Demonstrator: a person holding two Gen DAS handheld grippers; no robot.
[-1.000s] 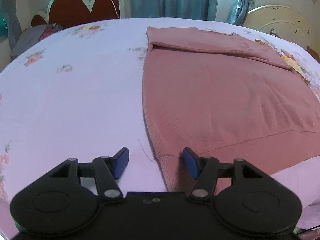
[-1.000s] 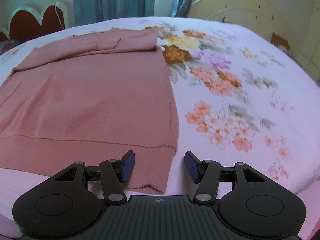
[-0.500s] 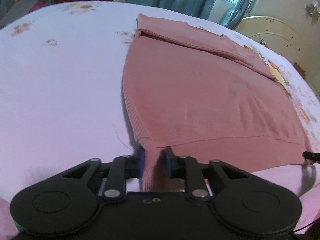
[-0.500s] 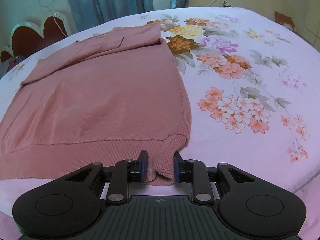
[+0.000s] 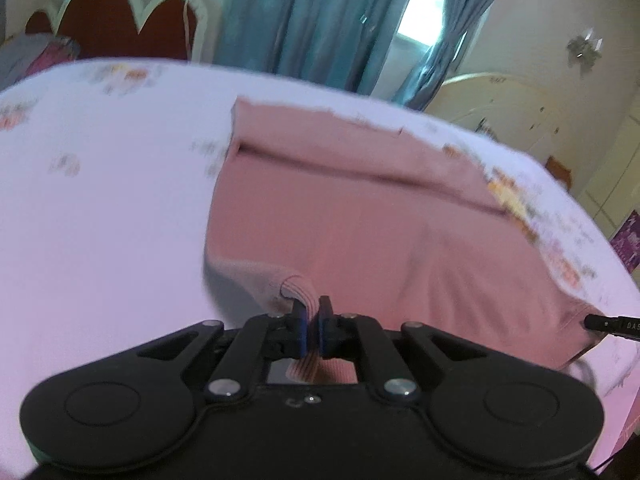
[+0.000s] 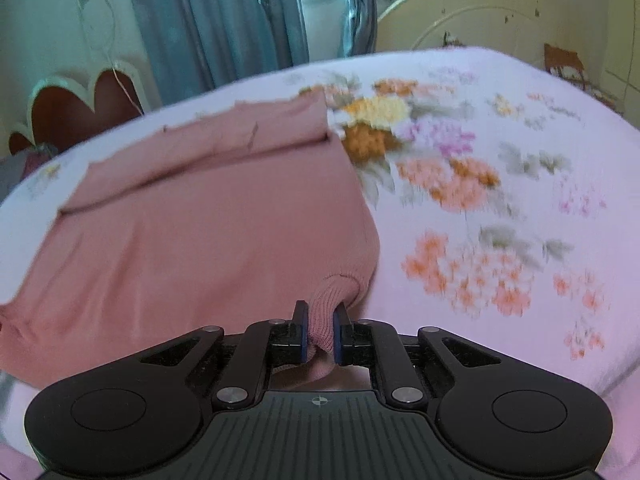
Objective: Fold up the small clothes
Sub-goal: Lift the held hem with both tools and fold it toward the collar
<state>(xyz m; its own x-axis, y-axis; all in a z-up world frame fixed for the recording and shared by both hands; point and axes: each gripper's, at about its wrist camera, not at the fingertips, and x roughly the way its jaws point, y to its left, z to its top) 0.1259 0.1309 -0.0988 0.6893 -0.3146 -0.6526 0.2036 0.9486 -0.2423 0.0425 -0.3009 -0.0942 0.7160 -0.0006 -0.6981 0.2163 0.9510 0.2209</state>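
pink sweater [image 5: 360,240] hem pinched in both tools

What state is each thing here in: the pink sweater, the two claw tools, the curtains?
Pink sweater: spread on the bed, far end folded over, both near hem corners pinched and lifted.
Left gripper: shut on the sweater's left hem corner.
Right gripper: shut on the sweater's right hem corner.
Bed sheet: flat, floral, under the sweater.
Curtains: parted, daylight showing through the gap.
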